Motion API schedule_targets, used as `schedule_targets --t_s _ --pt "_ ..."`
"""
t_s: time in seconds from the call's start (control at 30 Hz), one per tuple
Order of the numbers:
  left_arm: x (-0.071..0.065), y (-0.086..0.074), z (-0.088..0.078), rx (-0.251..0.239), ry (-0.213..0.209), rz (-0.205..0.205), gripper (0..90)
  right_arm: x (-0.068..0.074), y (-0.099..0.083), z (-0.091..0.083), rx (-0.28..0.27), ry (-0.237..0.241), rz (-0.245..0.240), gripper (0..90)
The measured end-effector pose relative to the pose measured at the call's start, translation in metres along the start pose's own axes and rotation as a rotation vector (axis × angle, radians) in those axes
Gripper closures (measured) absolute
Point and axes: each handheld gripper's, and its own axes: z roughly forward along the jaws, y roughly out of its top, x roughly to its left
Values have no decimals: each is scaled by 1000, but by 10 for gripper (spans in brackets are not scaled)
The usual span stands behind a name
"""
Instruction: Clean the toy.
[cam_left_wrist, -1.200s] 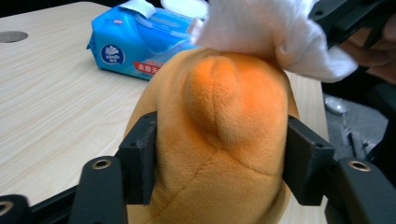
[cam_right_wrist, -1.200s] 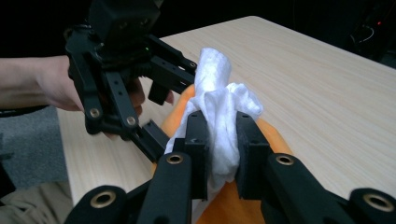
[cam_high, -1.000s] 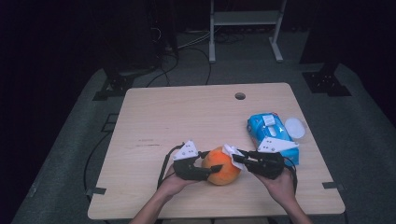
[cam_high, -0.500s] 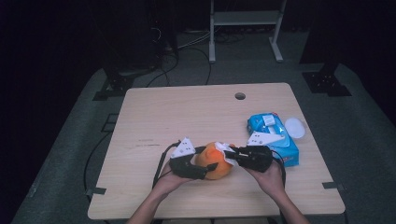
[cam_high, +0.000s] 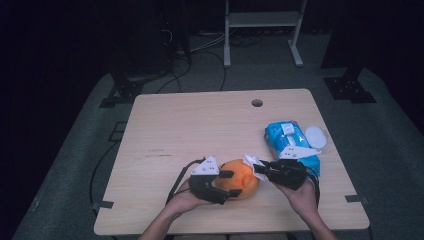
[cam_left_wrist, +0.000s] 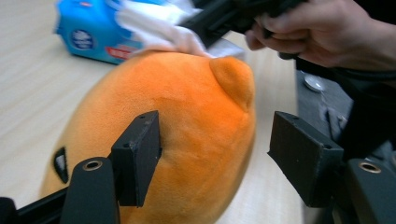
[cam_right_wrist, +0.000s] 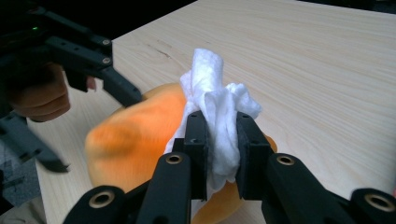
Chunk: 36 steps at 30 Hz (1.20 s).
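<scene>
An orange plush toy (cam_high: 242, 180) lies on the wooden table (cam_high: 200, 125) near its front edge. My left gripper (cam_high: 231, 183) reaches around the toy's left side. In the left gripper view the plush toy (cam_left_wrist: 187, 130) sits between the jaws, one pad against it and the other a little apart; the jaws have just been closing. My right gripper (cam_high: 257, 170) is shut on a crumpled white wipe (cam_high: 251, 162) and holds it against the toy's top right. In the right gripper view the wipe (cam_right_wrist: 212, 93) stands up between the pads over the orange plush toy (cam_right_wrist: 135, 135).
A blue pack of wipes (cam_high: 290, 142) lies just behind my right hand, with a round white lid (cam_high: 316, 136) beside it. A cable hole (cam_high: 257, 103) is in the table's far side. A metal rack and cables stand on the floor beyond.
My right gripper rubbed the wipe leftward over the toy, then came back right and slightly down. The left jaws widened and then narrowed around the toy, which shifted a little.
</scene>
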Motion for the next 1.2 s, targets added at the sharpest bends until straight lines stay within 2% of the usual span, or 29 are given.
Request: schedule_targets --t_s 0.2,0.3,0.4,0.47,0.57,0.6,0.63,0.7,0.77,0.9,0.97,1.07,1.2 --pt "-1 -1 -2 23 -76 -23 330 7 -2 -6 -6 8 5 763" --pt "-5 -1 1 41 -103 -8 330 11 0 -9 -22 20 2 762" --pt "-7 1 0 57 -115 11 328 15 -2 -6 -4 35 -16 762" --pt "-6 4 -3 62 -120 32 315 14 -6 -3 20 59 -10 761" --pt "-4 11 -9 45 -80 70 272 13 -13 -2 44 96 -1 762" --pt "-2 14 -10 24 -74 73 251 13 -15 -2 53 107 -2 762" --pt "0 16 -11 7 -62 82 232 13 -16 -3 62 116 -9 762" --pt "7 21 -8 4 -34 118 202 14 -18 -5 74 129 -25 762" --pt "13 22 -2 24 -27 122 189 15 -20 -6 82 141 -29 762" --pt "23 18 15 99 -44 125 174 13 -24 -9 88 173 -34 762" --pt "24 15 22 117 -65 126 165 11 -24 -12 92 171 -34 760" --pt "21 14 27 124 -67 124 165 6 -26 -17 78 164 -17 759" --pt "17 11 34 158 -56 164 195 4 -28 -17 82 167 -8 757"
